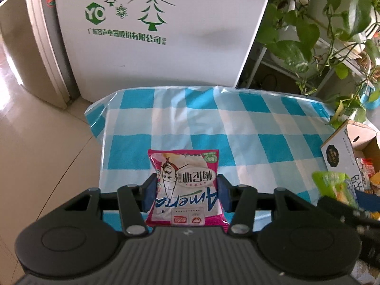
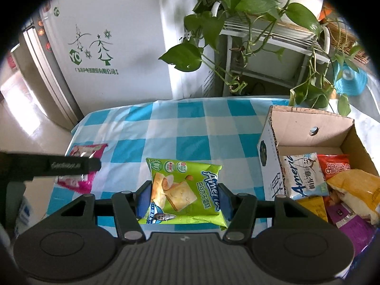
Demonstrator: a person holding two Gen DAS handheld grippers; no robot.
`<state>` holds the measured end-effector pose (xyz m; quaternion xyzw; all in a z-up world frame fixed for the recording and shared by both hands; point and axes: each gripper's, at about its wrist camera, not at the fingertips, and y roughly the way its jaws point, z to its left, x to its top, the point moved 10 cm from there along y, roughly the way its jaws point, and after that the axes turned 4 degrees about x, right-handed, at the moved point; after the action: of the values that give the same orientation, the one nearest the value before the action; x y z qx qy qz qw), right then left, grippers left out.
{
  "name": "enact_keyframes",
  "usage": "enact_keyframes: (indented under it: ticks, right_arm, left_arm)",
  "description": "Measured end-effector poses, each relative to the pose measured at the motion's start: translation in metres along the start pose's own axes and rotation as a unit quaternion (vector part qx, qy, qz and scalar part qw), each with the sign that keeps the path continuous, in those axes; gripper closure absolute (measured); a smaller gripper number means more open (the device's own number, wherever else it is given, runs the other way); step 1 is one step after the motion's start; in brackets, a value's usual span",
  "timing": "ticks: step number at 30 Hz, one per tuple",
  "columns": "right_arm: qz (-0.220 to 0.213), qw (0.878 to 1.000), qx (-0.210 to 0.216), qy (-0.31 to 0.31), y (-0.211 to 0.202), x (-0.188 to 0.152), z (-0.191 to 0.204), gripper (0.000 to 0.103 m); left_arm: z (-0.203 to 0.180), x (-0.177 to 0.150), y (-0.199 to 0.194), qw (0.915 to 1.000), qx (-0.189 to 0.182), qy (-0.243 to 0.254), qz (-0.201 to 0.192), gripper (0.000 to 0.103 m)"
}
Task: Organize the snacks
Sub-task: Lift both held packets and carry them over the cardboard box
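- My left gripper (image 1: pixel 186 191): jaws clamped on the pink snack packet (image 1: pixel 186 187), held above the blue-checked tablecloth (image 1: pixel 249 128).
- My right gripper (image 2: pixel 184 198): jaws clamped on the green snack packet (image 2: pixel 184 190), also above the cloth, just left of the box.
- Cardboard box (image 2: pixel 306 128): open-topped, on the table's right side. It holds a white-and-blue packet (image 2: pixel 304 175), a red packet (image 2: pixel 334 166), a yellow bag (image 2: pixel 356 190), an orange packet (image 2: pixel 313 206) and a purple packet (image 2: pixel 351 223), lying overlapped.
- Behind the table: a white fridge (image 1: pixel 166 47) and a trailing green plant (image 2: pixel 223 19).
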<state>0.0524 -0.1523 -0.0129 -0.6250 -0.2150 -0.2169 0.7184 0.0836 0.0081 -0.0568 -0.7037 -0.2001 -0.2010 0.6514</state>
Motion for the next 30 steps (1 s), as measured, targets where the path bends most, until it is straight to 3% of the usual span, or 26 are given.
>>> enact_keyframes:
  ticks: [21,30]
  right_arm:
    - [-0.018,0.999,0.020,-0.033,-0.018,0.003,0.010,0.039]
    - [-0.024,0.998,0.014,-0.053,-0.029,-0.002,0.008,0.039]
  left_arm:
    - [0.000,-0.036,-0.033,0.9986,0.023,-0.011,-0.047,0.052]
    - [-0.001,-0.055,-0.044,0.9979,0.027,-0.046,-0.036,0.052]
